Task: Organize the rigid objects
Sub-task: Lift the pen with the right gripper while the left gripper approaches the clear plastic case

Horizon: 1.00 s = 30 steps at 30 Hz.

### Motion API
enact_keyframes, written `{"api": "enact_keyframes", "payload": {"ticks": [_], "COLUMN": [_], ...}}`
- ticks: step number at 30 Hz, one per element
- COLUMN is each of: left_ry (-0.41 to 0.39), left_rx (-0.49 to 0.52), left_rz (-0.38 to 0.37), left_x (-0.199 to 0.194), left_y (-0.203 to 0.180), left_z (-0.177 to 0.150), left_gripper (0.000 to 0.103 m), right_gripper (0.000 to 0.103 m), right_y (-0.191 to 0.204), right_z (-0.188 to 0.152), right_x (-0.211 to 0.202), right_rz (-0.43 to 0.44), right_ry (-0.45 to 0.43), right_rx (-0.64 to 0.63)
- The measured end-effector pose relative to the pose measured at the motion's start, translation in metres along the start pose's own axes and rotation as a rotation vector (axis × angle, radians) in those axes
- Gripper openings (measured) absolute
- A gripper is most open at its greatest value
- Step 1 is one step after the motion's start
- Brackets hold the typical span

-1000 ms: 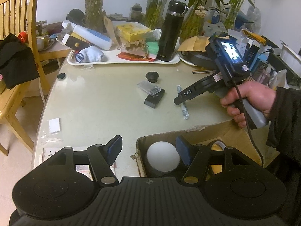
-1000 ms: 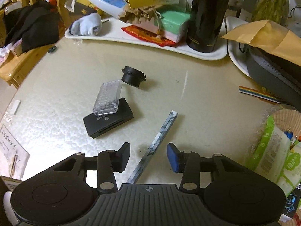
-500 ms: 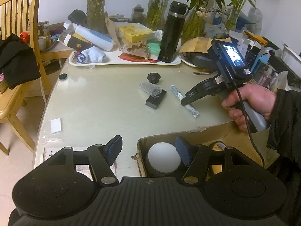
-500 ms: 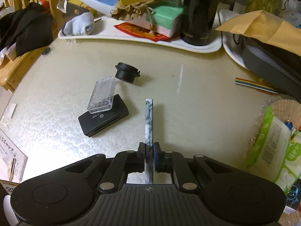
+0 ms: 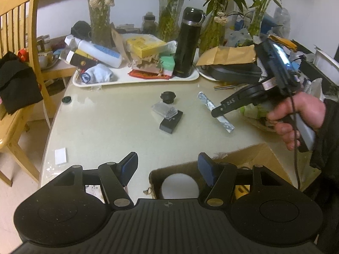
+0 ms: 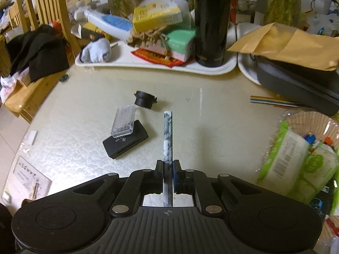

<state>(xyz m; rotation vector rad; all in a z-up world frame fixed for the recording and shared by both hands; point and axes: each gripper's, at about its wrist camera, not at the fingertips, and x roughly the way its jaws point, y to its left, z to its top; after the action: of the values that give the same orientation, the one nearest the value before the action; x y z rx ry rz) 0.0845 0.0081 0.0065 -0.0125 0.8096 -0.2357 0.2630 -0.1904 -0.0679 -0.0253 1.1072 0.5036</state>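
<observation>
On my left, the left gripper (image 5: 167,167) hangs with its jaws wide apart and nothing between them, above the near table (image 5: 110,127) edge and the corner of a cardboard box (image 5: 252,158). A white ball (image 5: 180,185) sits inside that box, right below the blue pads.

Toward the middle of the table I see a black card reader (image 6: 125,140) with a clear plastic case (image 6: 124,123) leaning on its far end, and a small black cap (image 6: 145,100) just beyond them.

To the right of those, my right gripper (image 6: 168,167) is clamped on a marbled grey-white stick (image 6: 168,135), which points straight ahead along the fingers. I cannot tell whether its far end touches the table. From the left wrist view the stick (image 5: 216,111) runs diagonally beneath the gripper's nose.
</observation>
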Motion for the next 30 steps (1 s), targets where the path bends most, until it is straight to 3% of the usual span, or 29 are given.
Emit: {"api": "enact_keyframes", "payload": {"ticks": [15,30], "left_ry": [-0.050,-0.002], "left_rx": [0.030,0.008], "left_rz": [-0.007,0.018], "left_x": [0.022,0.062], "left_y": [-0.012,-0.005], "left_z": [0.036,0.061], "left_gripper": [0.062,0.062], "right_gripper": [0.011,0.011], "right_y": [-0.011,-0.030], "right_z": [-0.029,-0.041], "right_x": [-0.066,-0.077], "right_rz": [0.026,0.027], "right_ry": [-0.098,-0.110], "right_rx": [0.018,0.067]}}
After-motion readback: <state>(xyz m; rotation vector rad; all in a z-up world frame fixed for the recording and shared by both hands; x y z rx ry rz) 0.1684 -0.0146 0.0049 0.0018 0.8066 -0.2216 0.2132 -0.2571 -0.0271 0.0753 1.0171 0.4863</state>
